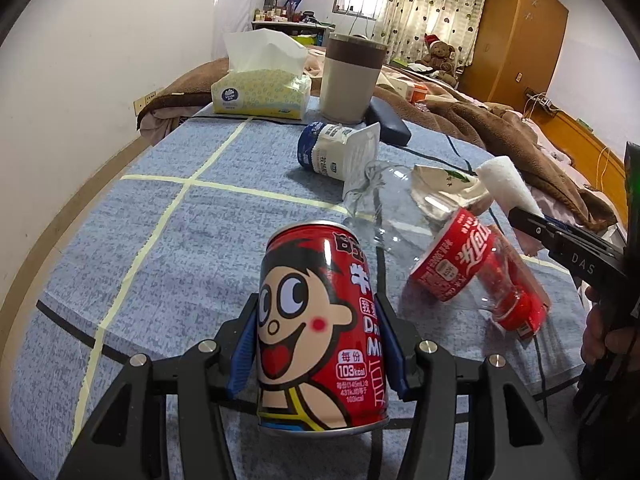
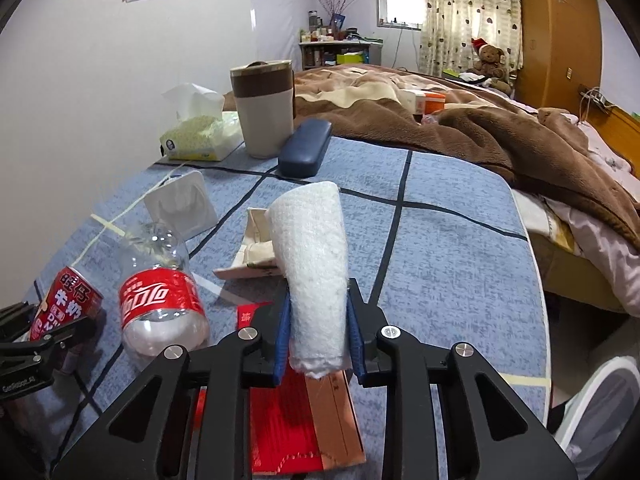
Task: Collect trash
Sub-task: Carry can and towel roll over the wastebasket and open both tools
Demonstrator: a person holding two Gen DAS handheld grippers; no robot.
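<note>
left gripper [image 1: 316, 344] clamped on upright red milk can [image 1: 320, 320], standing on blue checked cloth [image 1: 200, 220]; can's base partly cut off by the fingers. right gripper [image 2: 318, 336] pinched tight on rolled white paper towel [image 2: 312, 264], lower end hiding red packet [image 2: 280, 420] beneath. clear cola bottle [image 2: 160, 304] lying between both, neck blurred through plastic. flattened carton [image 2: 256, 248] half hidden behind the towel.
</note>
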